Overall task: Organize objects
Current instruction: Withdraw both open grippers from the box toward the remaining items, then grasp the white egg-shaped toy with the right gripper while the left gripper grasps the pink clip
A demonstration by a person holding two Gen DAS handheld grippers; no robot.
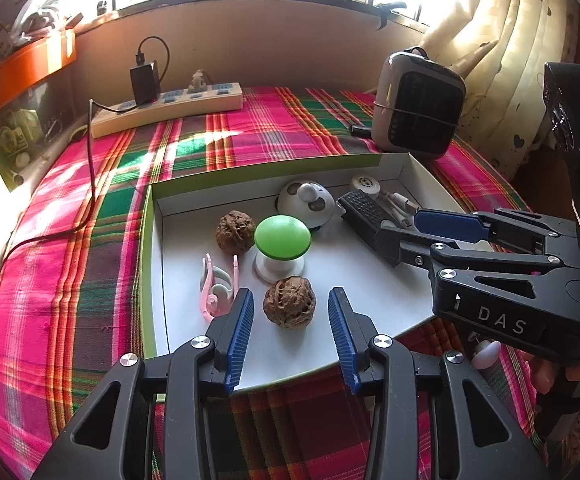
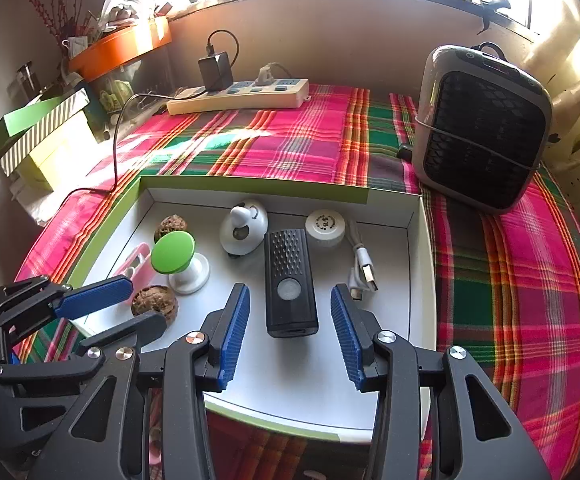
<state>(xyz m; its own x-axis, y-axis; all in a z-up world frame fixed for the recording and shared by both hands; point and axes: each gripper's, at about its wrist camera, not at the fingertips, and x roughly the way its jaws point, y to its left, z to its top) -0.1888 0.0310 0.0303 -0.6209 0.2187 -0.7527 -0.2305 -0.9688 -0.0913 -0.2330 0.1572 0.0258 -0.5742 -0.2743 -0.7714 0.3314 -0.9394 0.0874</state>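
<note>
A shallow white box with a green rim (image 1: 158,208) (image 2: 421,240) lies on the plaid cloth. In it are two brown walnuts (image 1: 289,307) (image 1: 234,232), a green-topped mushroom stand (image 1: 282,237) (image 2: 172,252), a pink and white clip (image 1: 216,285), a white round gadget (image 1: 309,200) (image 2: 244,226), a white cap (image 2: 325,225), a white USB cable (image 2: 363,270) and a black rectangular device (image 2: 290,282). My left gripper (image 1: 290,322) is open, its fingers either side of the near walnut. My right gripper (image 2: 290,322) is open around the black device's near end.
A power strip (image 1: 170,106) with a black charger and cable lies at the back. A small grey and black heater (image 1: 417,104) (image 2: 481,128) stands behind the box at right. Boxes and an orange tray (image 2: 122,46) crowd the left shelf. A curtain hangs at right.
</note>
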